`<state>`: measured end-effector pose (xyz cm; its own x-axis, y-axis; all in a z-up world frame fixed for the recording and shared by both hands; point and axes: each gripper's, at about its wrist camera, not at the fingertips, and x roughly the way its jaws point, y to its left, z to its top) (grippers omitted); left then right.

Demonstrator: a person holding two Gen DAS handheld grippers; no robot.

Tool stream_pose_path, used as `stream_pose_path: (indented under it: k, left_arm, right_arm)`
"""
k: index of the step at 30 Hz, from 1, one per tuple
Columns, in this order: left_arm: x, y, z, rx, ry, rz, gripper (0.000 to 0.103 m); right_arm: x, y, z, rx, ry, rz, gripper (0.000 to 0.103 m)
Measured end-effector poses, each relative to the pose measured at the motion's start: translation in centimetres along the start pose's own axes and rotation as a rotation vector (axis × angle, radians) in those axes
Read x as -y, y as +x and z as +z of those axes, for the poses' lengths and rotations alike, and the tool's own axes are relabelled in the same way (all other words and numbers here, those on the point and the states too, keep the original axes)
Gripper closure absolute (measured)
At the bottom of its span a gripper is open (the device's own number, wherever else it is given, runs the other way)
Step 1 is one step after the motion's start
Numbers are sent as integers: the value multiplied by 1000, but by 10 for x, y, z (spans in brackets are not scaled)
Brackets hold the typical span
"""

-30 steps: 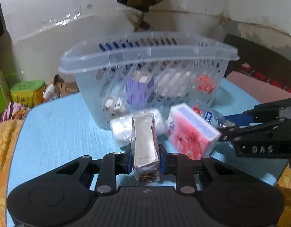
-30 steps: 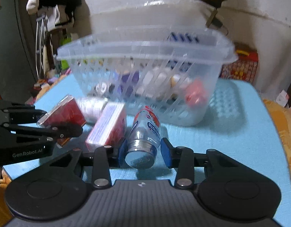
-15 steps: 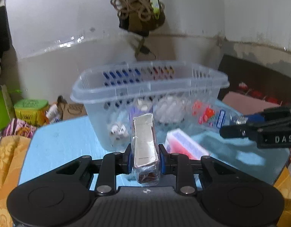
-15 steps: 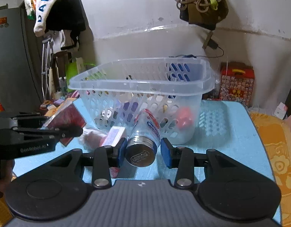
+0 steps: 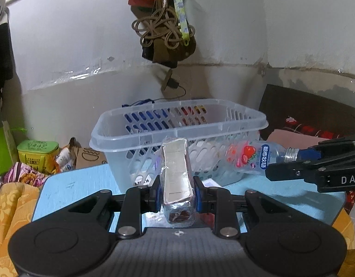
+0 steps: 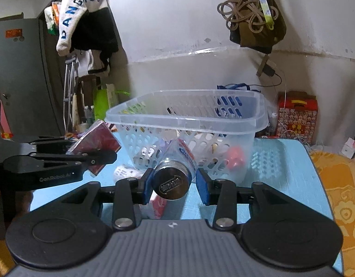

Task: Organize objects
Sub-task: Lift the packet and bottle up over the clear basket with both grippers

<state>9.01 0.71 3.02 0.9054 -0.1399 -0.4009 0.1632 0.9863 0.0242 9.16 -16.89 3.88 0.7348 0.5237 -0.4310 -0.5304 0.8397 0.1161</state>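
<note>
Left wrist view: packet (image 5: 177, 175) pinched between left gripper (image 5: 176, 192) fingers, lower centre, short of basket (image 5: 177, 124). Right gripper (image 6: 175, 183) fingers clamped on bottle (image 6: 177, 168). Likely snag on rim, or collision.

Clear slotted basket (image 5: 177, 127); light-blue table (image 5: 75, 184); bottle (image 5: 253, 157) with strawberry-print label; black tongs (image 6: 175, 184), blue pads (image 6: 147, 184).

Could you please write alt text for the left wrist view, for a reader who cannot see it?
The left tongs are shut on a slim plastic-wrapped silver carton, held above a light blue table before a clear slotted plastic basket. At right, the right tongs hold a clear strawberry-label bottle by its neck.
</note>
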Motion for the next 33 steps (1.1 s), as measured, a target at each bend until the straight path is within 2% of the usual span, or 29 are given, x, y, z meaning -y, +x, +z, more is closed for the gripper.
stream_pose_path:
  k: [8,20,27,33]
  left_arm:
    - [-4,-11,3,51,-11,5,73]
    - [-14,-22,12,98,-47,1,73]
    - [-23,-27,35,125,-105,-1,73]
    - [-33,-22,71,146,-162,8,73]
  right_arm:
    - [4,-22,6,85,21,14,60]
    - [13,-40,13,162,55,17,60]
    - [14,-42,39,213,34,-16,60]
    - [18,-25,71,209,24,-35,60]
